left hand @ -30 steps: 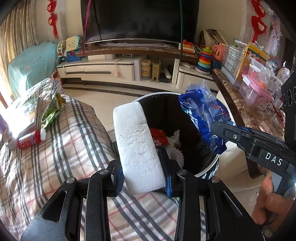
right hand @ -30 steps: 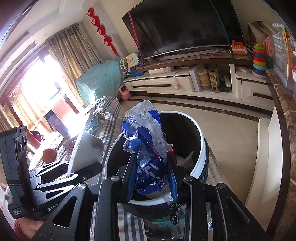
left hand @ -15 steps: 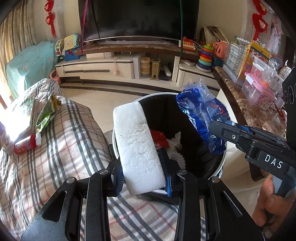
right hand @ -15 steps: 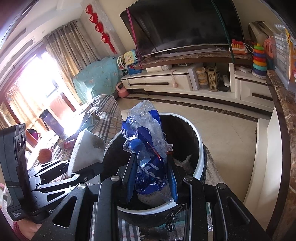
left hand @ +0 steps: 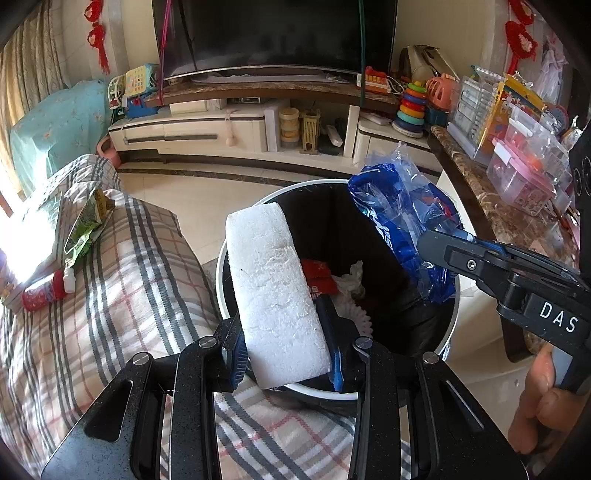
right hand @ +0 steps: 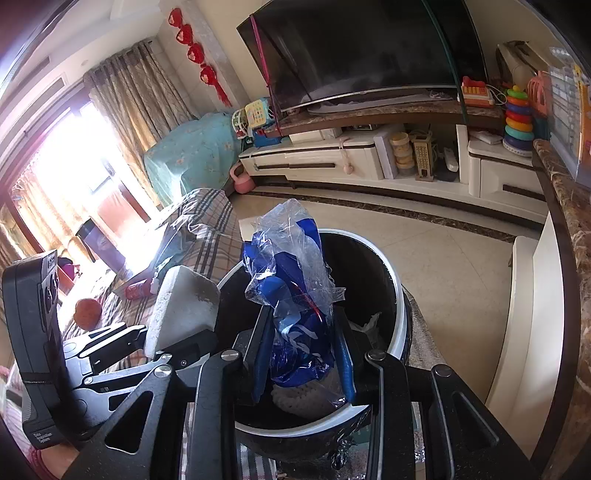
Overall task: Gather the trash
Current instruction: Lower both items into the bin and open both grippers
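The bottom of the trash bin (left hand: pixel 452 321) is hard to read: its black liner swallows the light, and only a red wrapper (left hand: pixel 319 277) and some crumpled white paper (left hand: pixel 351 280) can be made out inside, partly hidden behind the white foam block (left hand: pixel 275 295). That block is pinched between the blue pads of the left gripper (left hand: pixel 286 360), its lower end cut off by the black fingers, its length reaching toward 12 o'clock over the bin's near rim. At 3 o'clock in the left wrist view the right gripper (left hand: pixel 439 243) enters from the side, with the hand (left hand: pixel 535 406) holding it cropped at the frame edge; its jaws are closed on a crumpled blue and clear plastic bag (left hand: pixel 402 221) held over the bin's opening. From the right wrist view the same plastic bag (right hand: pixel 295 295) stands up between the pads and blocks much of the bin's interior. At 9 o'clock lies a plaid cloth (left hand: pixel 122 295) carrying a green snack wrapper (left hand: pixel 86 225) and a small red bottle (left hand: pixel 46 291), the far corner washed out by sunlight. At 12 o'clock a television (left hand: pixel 266 33) sits on a low cabinet (left hand: pixel 192 129); at 2 o'clock a marble counter (left hand: pixel 495 206) bears plastic boxes (left hand: pixel 524 173), and a ring stacking toy (left hand: pixel 410 107) stands nearby.
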